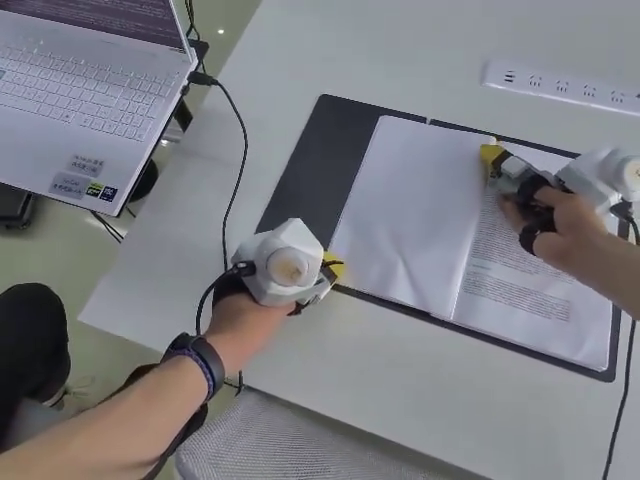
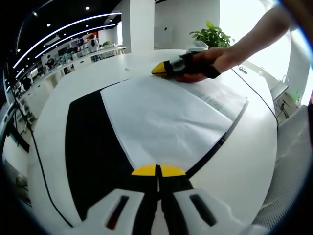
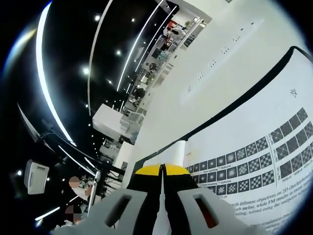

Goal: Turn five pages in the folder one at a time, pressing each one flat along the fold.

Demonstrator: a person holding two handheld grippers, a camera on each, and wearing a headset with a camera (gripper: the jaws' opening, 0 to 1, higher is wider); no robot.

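A black folder (image 1: pixel 310 170) lies open on the white table. A blank white page (image 1: pixel 410 210) rests turned over on its left half, and a printed page (image 1: pixel 520 280) covers the right half. My left gripper (image 1: pixel 332 268) is shut, its yellow tips at the folder's near edge by the blank page's (image 2: pixel 161 117) corner; in its own view the left gripper (image 2: pixel 158 170) has nothing between the jaws. My right gripper (image 1: pixel 490 155) is shut with its tips down on the paper at the far end of the fold. In the right gripper view, the right gripper (image 3: pixel 162 170) touches the printed page (image 3: pixel 254 156).
An open laptop (image 1: pixel 80 90) sits at the far left with a black cable (image 1: pixel 240 150) trailing along the table. A white power strip (image 1: pixel 560 88) lies beyond the folder. A mesh chair (image 1: pixel 270 440) stands at the table's near edge.
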